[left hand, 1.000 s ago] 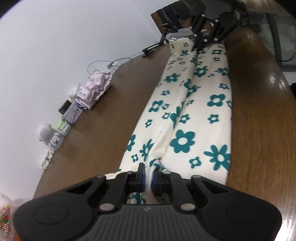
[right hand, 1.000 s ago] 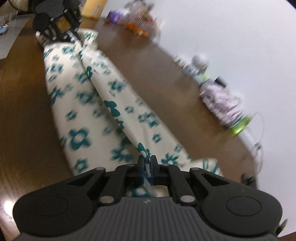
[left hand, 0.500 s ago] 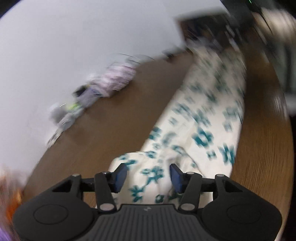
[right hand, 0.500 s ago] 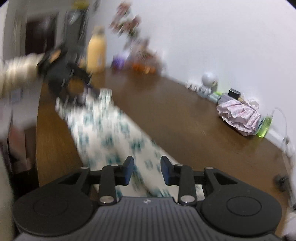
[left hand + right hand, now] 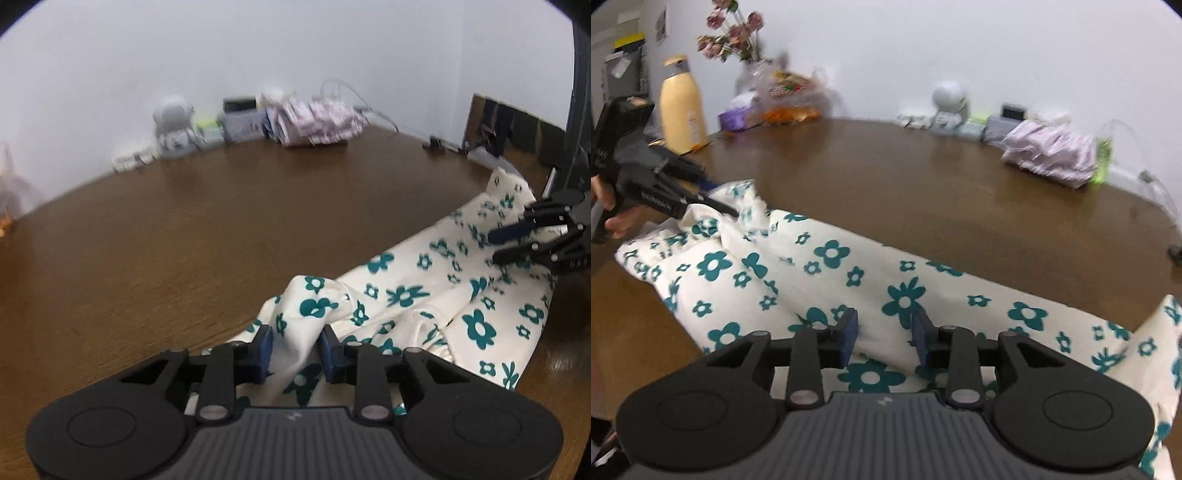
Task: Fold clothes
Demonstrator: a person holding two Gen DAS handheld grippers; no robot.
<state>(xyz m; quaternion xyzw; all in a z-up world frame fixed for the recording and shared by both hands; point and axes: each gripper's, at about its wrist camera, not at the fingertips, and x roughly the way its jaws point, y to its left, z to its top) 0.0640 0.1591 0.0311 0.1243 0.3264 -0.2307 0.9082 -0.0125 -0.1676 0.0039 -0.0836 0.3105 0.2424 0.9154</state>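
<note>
A cream garment with teal flowers (image 5: 406,295) lies stretched along the brown table (image 5: 184,229), folded lengthwise. My left gripper (image 5: 295,349) is open over one end, where a raised ruffle of the fabric stands between its blue pads without being pinched. My right gripper (image 5: 884,334) is open above the other part of the garment (image 5: 905,280), its pads apart over flat cloth. Each gripper shows in the other's view: the right gripper (image 5: 495,249) hovers over the far end, and the left gripper (image 5: 722,199), held by a hand (image 5: 613,218), is at the bunched end.
Along the wall stand a crumpled pink-white bundle (image 5: 1049,155), a small white robot figure (image 5: 173,125), a cream bottle (image 5: 681,107), dried flowers (image 5: 731,29) and a bag of snacks (image 5: 783,96). Cables (image 5: 439,144) lie near the table's far corner.
Both grippers, shut on the garment's two ends a second ago, have opened and let it go. Both have swung round towards the wall, and the cloth now lies slack.
</note>
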